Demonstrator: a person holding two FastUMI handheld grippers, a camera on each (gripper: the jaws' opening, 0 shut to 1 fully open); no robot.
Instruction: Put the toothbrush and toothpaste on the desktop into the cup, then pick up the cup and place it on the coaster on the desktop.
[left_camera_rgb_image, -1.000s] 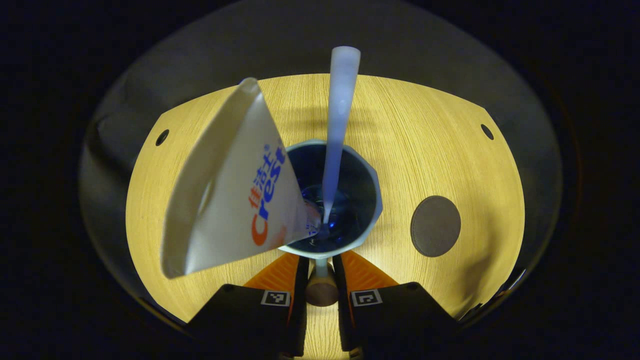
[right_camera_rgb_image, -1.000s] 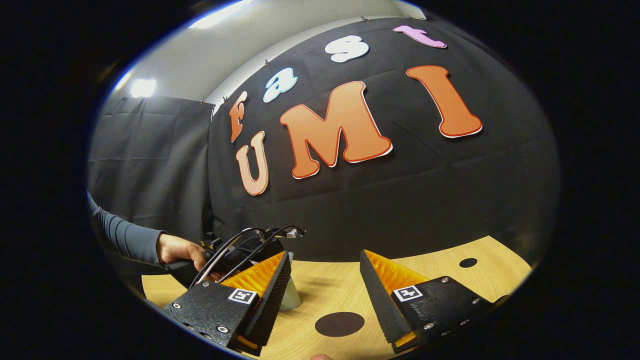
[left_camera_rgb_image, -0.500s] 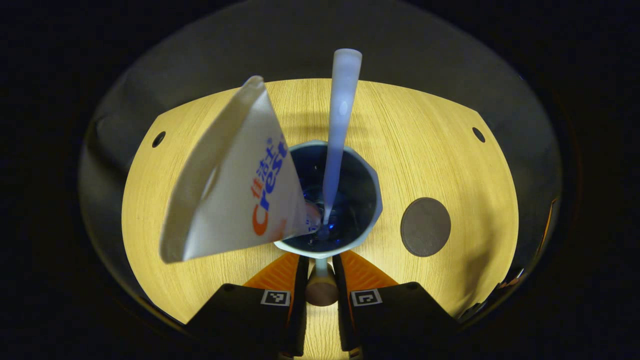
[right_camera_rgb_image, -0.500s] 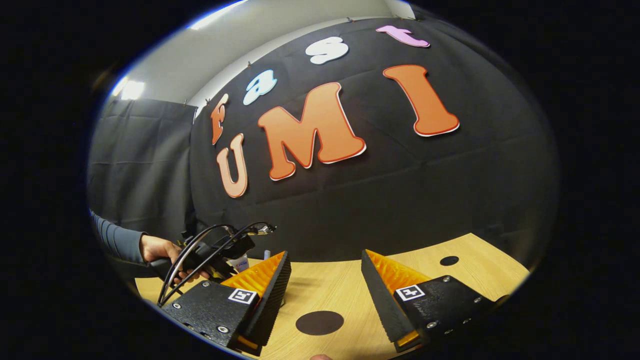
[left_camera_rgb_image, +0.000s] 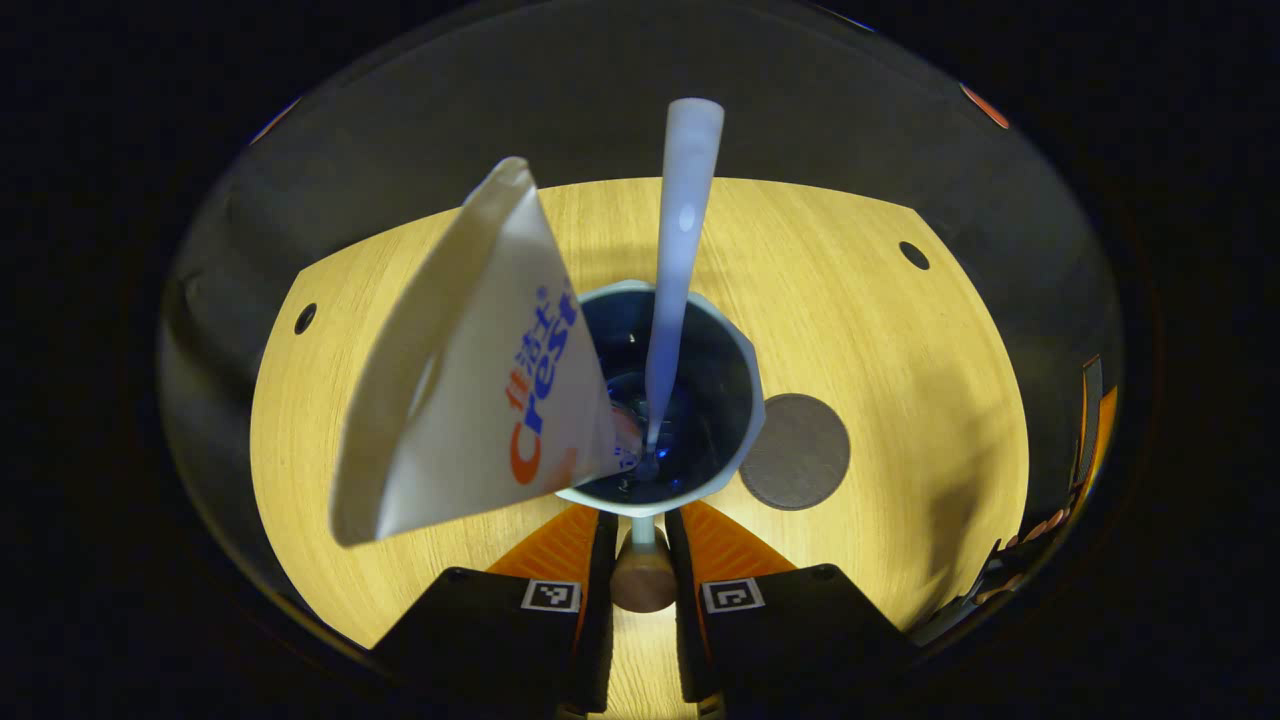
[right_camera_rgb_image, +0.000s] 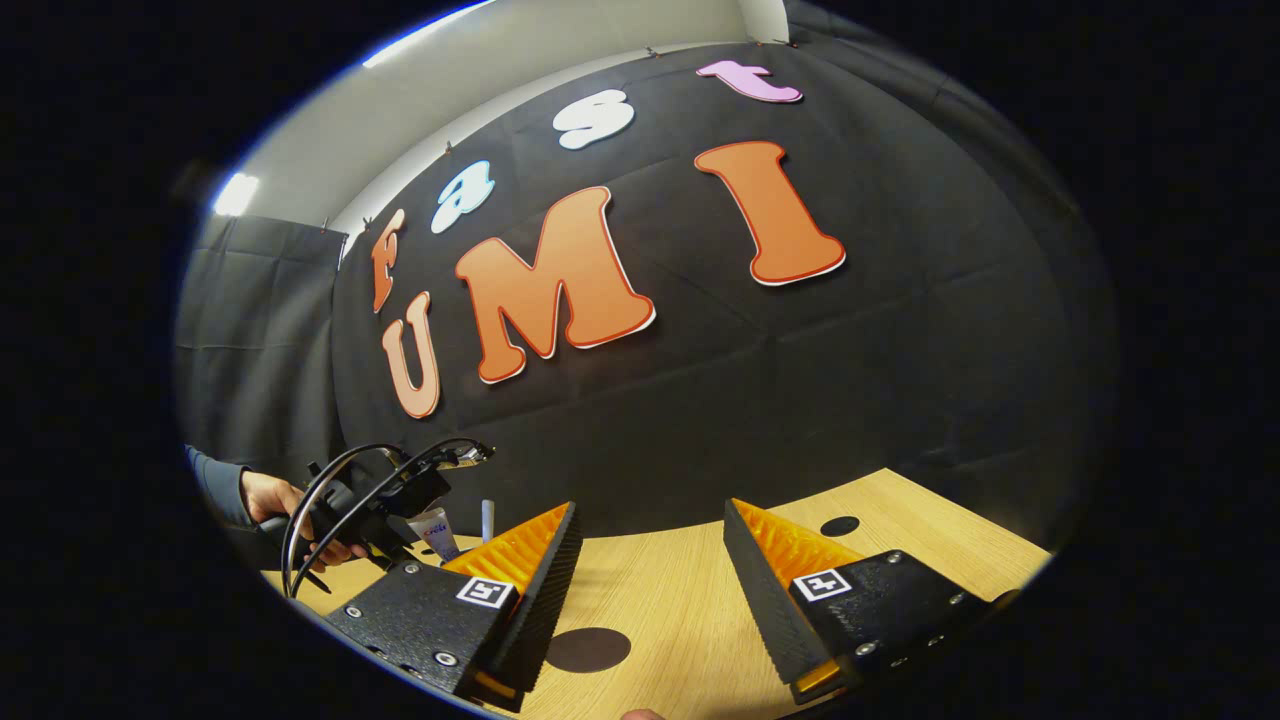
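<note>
Both items sit in cup (left_camera_rgb_image: 660, 400): toothpaste (left_camera_rgb_image: 480, 380) leaning left, toothbrush (left_camera_rgb_image: 675, 260) upright. Left tongs (left_camera_rgb_image: 640, 560) clamp cup handle above bench (left_camera_rgb_image: 880, 300), beside coaster (left_camera_rgb_image: 795, 452). Right tongs (right_camera_rgb_image: 645, 570) gaping, empty.

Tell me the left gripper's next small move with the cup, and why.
Probably carry the cup a little further sideways toward the coaster, then lower it. The left gripper is shut on the cup's handle, the toothbrush and toothpaste already stand inside, and the cup's rim only just overlaps the coaster's edge in the left gripper view, so it is not yet centred.
</note>
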